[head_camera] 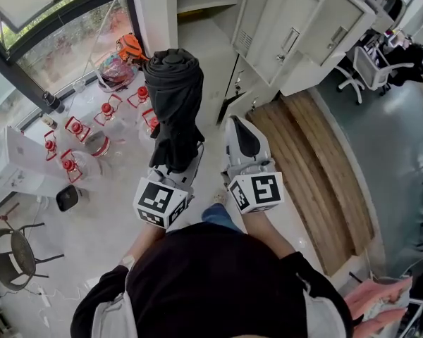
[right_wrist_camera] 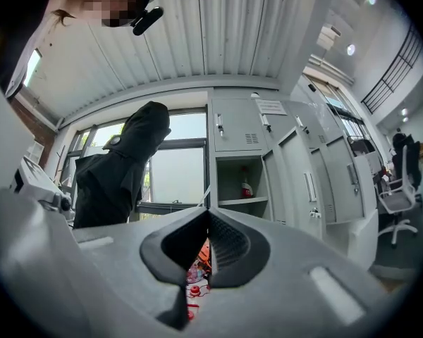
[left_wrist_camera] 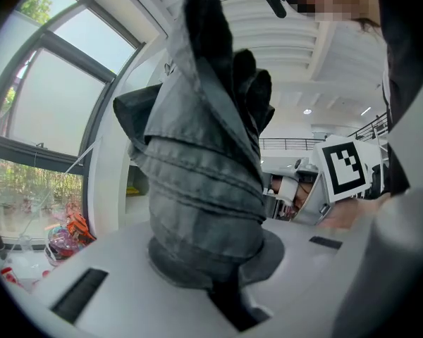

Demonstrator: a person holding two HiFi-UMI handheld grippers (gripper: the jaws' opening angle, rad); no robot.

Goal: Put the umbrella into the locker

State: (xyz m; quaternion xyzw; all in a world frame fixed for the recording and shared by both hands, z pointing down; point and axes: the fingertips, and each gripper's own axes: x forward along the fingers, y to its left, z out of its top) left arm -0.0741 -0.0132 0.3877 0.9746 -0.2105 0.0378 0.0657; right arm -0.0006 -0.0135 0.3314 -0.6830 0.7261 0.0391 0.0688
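Note:
A folded black umbrella stands upright in my left gripper, which is shut on its lower end. In the left gripper view its dark fabric fills the middle, clamped at my left gripper. My right gripper floats just to the right, shut with nothing in it; its pads meet at the tips. The grey lockers stand ahead to the right. One compartment is open, with a red bottle on its shelf. The umbrella shows at the left of the right gripper view.
Several red-capped jars and an orange bundle lie on the floor by the window at the left. A white pillar rises ahead. A wooden floor strip, an office chair and a stool are nearby.

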